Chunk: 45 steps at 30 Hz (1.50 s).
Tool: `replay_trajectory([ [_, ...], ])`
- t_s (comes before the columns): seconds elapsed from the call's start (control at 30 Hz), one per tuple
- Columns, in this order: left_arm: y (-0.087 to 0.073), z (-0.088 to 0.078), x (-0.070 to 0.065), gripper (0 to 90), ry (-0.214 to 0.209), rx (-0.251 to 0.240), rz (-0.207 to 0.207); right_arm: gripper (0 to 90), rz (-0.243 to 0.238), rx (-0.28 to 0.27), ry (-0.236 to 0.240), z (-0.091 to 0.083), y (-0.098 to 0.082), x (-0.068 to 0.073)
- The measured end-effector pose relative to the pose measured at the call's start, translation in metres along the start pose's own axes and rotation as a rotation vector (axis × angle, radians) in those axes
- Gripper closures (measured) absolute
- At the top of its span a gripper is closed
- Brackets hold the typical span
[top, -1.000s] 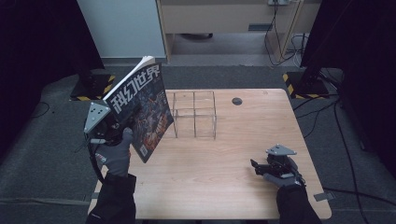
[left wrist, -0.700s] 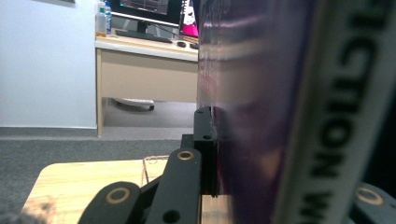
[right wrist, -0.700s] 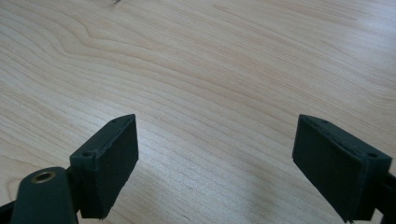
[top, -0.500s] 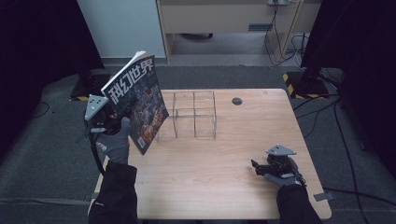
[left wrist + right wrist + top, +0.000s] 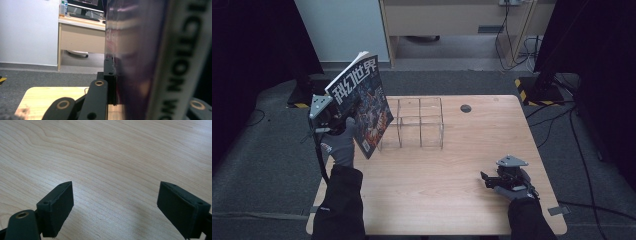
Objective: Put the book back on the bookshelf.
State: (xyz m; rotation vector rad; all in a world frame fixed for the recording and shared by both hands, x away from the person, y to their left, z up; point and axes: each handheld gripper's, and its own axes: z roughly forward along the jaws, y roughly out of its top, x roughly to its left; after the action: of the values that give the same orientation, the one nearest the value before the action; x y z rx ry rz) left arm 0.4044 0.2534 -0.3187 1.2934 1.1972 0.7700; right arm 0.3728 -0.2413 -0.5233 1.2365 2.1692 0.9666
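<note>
A magazine (image 5: 362, 107) with a dark illustrated cover and white Chinese title stands tilted in the air over the table's left edge, beside a clear wire-framed rack (image 5: 419, 122). My left gripper (image 5: 337, 122) is shut on its lower left part. In the left gripper view the magazine (image 5: 150, 62) runs up between the jaws, with one black pad (image 5: 110, 82) pressed flat against it. My right gripper (image 5: 486, 179) rests low at the front right of the table. Its jaws (image 5: 115, 205) stand open with only bare wood between them.
The wooden table (image 5: 452, 200) has a small black round disc (image 5: 466, 108) near its far edge. Beyond the table are grey carpet, a pale wooden desk (image 5: 462, 20), and dark stands with striped feet at left and right (image 5: 537, 87).
My left gripper has carried the magazine a little farther from the person, up the picture beside the rack. The right gripper has stayed where it was.
</note>
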Motion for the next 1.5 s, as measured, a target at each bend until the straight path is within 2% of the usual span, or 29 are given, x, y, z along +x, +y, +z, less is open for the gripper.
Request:
replay_trajectory([
  [0.23,-0.006,0.014,0.001,82.0,0.028,0.009,0.014,13.8,0.005,0.001,0.001,0.0,0.0,0.0],
  [0.43,-0.012,0.026,0.003,82.0,0.027,0.011,-0.007,13.6,0.002,0.004,0.001,0.0,0.0,-0.001],
  [0.67,-0.02,0.038,0.006,82.0,0.057,0.014,0.003,13.6,0.003,0.003,-0.001,0.0,0.0,-0.002],
  [1.0,-0.041,0.052,0.011,82.0,0.068,0.029,-0.014,13.5,0.0,0.005,0.0,0.001,-0.001,-0.002],
  [1.27,-0.055,0.057,0.011,82.0,0.071,0.005,-0.024,13.4,-0.003,0.004,-0.004,0.002,-0.001,-0.002],
  [1.5,-0.065,0.066,0.011,81.9,0.076,0.02,-0.039,13.4,-0.006,0.002,-0.004,0.002,-0.001,-0.002],
])
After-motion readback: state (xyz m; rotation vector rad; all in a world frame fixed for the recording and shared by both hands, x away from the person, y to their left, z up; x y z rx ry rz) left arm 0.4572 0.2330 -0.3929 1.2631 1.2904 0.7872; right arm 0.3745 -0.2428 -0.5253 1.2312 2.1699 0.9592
